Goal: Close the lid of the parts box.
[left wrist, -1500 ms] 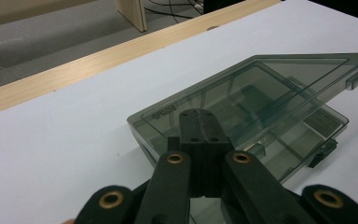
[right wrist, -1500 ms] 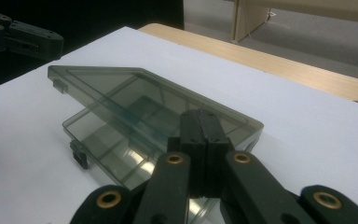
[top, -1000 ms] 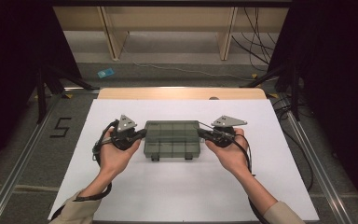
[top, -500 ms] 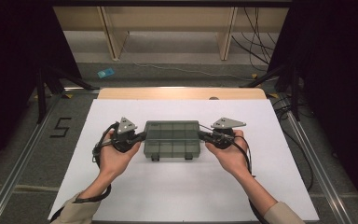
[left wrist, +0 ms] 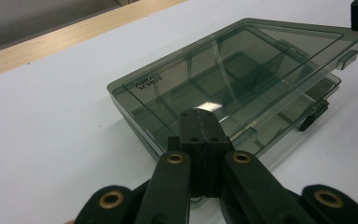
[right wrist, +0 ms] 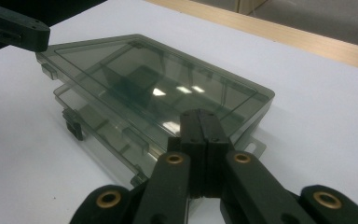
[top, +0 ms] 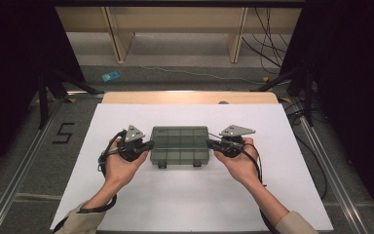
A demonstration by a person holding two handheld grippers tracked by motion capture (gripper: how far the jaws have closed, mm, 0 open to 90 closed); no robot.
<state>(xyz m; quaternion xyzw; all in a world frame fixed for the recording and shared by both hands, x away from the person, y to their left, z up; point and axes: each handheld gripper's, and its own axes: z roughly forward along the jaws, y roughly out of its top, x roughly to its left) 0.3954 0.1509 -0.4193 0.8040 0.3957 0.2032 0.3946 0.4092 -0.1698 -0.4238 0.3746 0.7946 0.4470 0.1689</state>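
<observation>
A smoky see-through compartment box (top: 180, 144) lies in the middle of the white table (top: 185, 204). Its lid stands slightly ajar along the latch side, with a gap over the tray in the left gripper view (left wrist: 233, 79) and the right gripper view (right wrist: 154, 88). My left gripper (top: 151, 144) is shut, its tips (left wrist: 200, 114) against the box's left end at lid level. My right gripper (top: 208, 143) is shut too, its tips (right wrist: 200, 114) against the right end. Nothing shows between either pair of jaws. Two dark latches (top: 161, 165) hang at the near edge.
A wooden strip (top: 190, 97) borders the table's far edge. Beyond it are the floor, table legs and cables (top: 268, 29). A metal rail (top: 326, 165) runs along the right side, and a "5" mark (top: 63, 132) is on the floor at left.
</observation>
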